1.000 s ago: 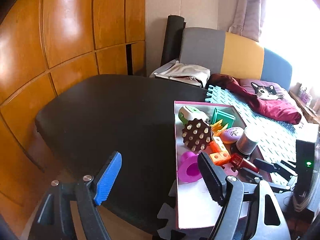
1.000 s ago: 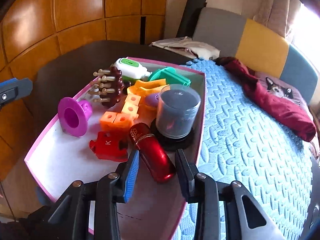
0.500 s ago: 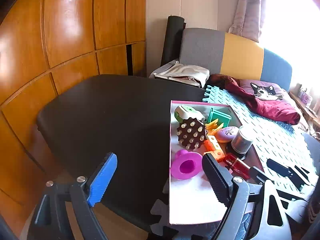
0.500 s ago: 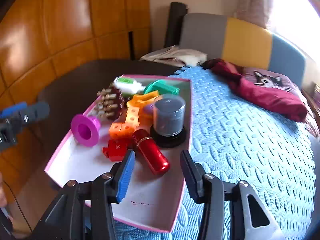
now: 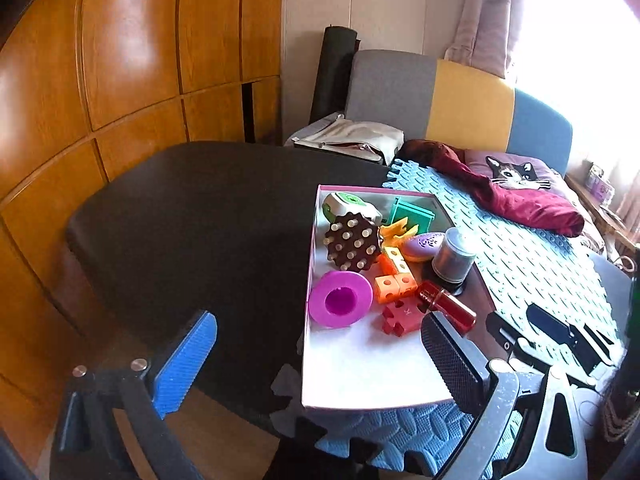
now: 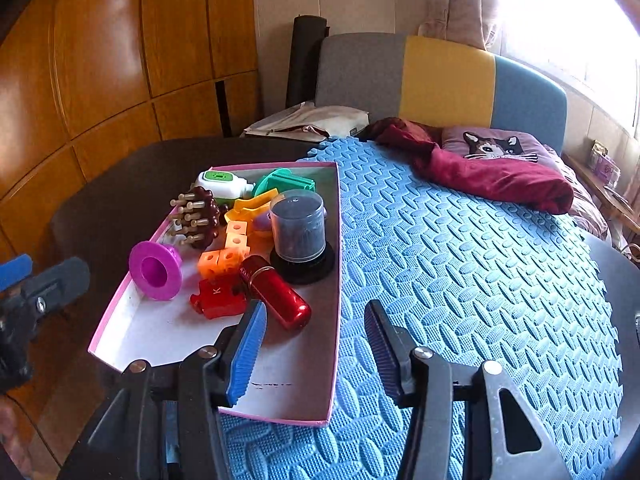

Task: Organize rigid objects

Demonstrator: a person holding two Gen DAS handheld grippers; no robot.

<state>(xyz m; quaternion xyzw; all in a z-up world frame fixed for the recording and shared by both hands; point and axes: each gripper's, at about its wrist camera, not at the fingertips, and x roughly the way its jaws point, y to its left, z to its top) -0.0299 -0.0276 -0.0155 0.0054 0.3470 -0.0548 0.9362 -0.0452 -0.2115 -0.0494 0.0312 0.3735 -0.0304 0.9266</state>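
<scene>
While both grippers, left (image 5: 316, 354) and right (image 6: 314, 344), gaped wide and held nothing, the red cylinder (image 6: 276, 298) lay in the pink-rimmed tray (image 6: 335, 280) near its front edge, between the red puzzle piece (image 6: 216, 298) and the clear canister (image 6: 297, 226).

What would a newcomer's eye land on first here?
The pink-rimmed tray packed with bright toys, straddling dark table and blue mat. Near its front lie a red cylinder and magenta funnel. Behind, a cat pillow.
</scene>
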